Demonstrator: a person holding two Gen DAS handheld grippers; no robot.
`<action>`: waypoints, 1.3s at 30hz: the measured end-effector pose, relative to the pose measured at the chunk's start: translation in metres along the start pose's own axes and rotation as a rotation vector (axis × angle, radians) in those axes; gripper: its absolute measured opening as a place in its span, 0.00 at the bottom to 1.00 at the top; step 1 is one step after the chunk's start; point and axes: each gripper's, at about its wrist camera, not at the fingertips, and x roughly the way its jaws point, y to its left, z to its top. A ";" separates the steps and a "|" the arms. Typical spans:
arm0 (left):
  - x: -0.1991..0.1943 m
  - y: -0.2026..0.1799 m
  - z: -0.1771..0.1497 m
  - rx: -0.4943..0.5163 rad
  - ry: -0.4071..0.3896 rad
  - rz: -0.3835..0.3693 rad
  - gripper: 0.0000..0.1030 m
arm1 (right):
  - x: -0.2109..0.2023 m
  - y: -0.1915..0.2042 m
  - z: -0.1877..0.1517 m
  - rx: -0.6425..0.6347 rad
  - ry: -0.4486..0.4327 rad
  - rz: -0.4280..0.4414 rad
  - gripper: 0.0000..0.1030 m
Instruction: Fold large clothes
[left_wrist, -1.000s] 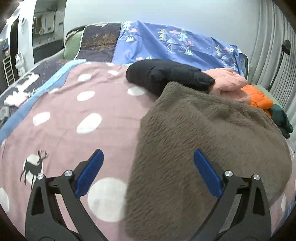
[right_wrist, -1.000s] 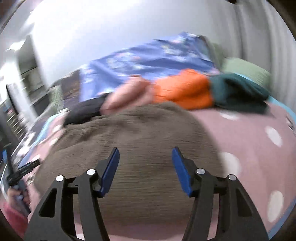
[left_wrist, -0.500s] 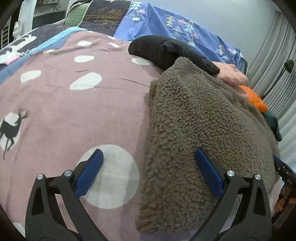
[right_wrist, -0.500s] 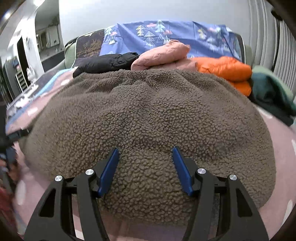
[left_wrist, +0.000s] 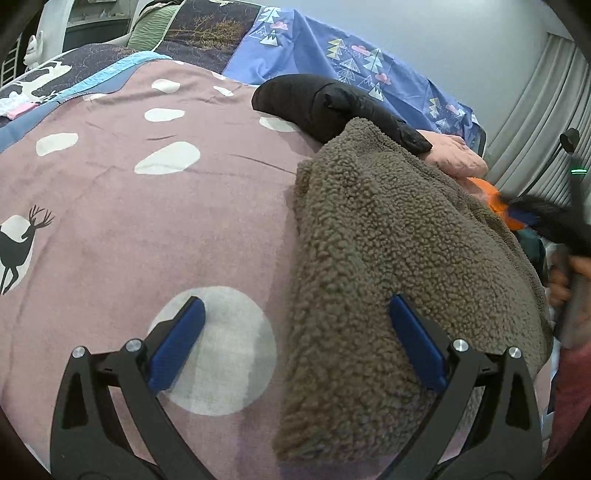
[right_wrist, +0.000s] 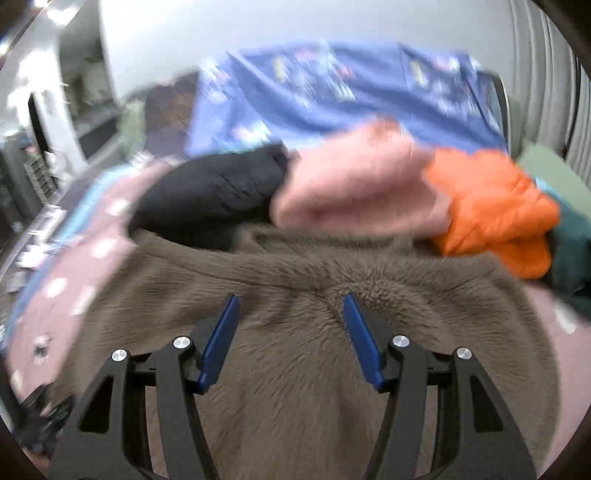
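Observation:
A brown fleece garment (left_wrist: 388, 258) lies folded on the pink spotted bedspread (left_wrist: 147, 221). My left gripper (left_wrist: 295, 343) is open and empty, straddling the fleece's left edge near its front corner. My right gripper (right_wrist: 291, 339) is open and empty over the middle of the fleece (right_wrist: 314, 387); this view is motion-blurred. The right gripper also shows blurred in the left wrist view (left_wrist: 546, 221), at the fleece's far right side.
Behind the fleece lie a black jacket (left_wrist: 321, 107), a pink garment (right_wrist: 362, 188), an orange jacket (right_wrist: 491, 206) and a dark green garment (right_wrist: 572, 258). A blue tree-print sheet (left_wrist: 351, 70) covers the back. Curtains (left_wrist: 535, 110) hang at the right.
The left gripper has dropped lower and closer to the fleece's left edge. The right gripper has swung over the fleece and moved forward towards the pile of garments; both stayed open.

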 end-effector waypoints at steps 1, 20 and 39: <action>0.000 0.000 0.000 0.000 -0.001 -0.004 0.98 | 0.040 -0.010 -0.012 0.049 0.103 0.028 0.62; -0.012 -0.001 0.050 0.136 0.010 -0.003 0.96 | -0.132 0.121 -0.101 -0.450 -0.207 0.208 0.76; 0.084 0.029 0.093 -0.058 0.163 -0.503 0.96 | -0.081 0.271 -0.224 -1.060 -0.291 -0.019 0.80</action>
